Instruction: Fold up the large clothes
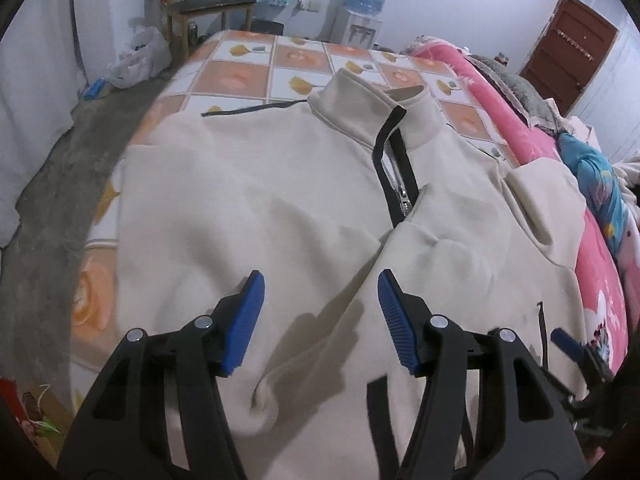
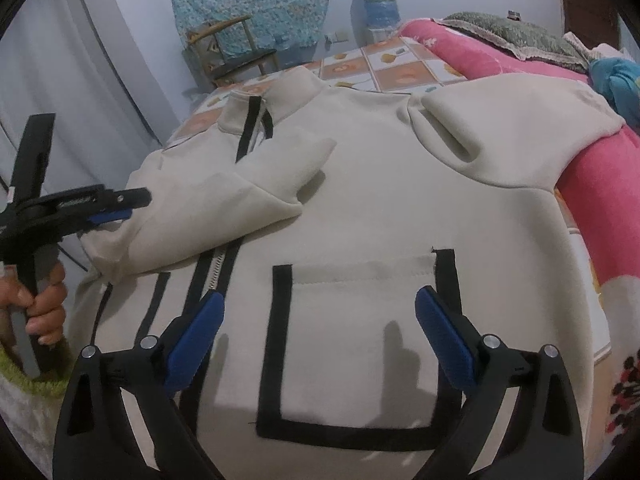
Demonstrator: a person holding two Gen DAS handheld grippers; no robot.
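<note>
A large cream zip-up jacket (image 1: 280,208) with black trim lies spread front-up on the bed, collar (image 1: 372,112) toward the far end. Its left sleeve (image 2: 224,196) is folded across the chest. My left gripper (image 1: 320,312) is open and empty, hovering just above the folded sleeve. It also shows from the side in the right wrist view (image 2: 120,208), over the sleeve's cuff end. My right gripper (image 2: 318,336) is open and empty above the black-bordered pocket (image 2: 360,340) near the hem. The right sleeve (image 2: 500,132) is folded in at the shoulder.
The bed has a tiled-pattern sheet (image 1: 248,76). A rolled pink blanket (image 2: 600,216) runs along its right side with other bedding (image 1: 600,184). A wooden chair (image 1: 208,12), a water dispenser (image 1: 368,4) and a plastic bag (image 1: 140,56) stand beyond the bed. Bare floor (image 1: 44,208) lies left.
</note>
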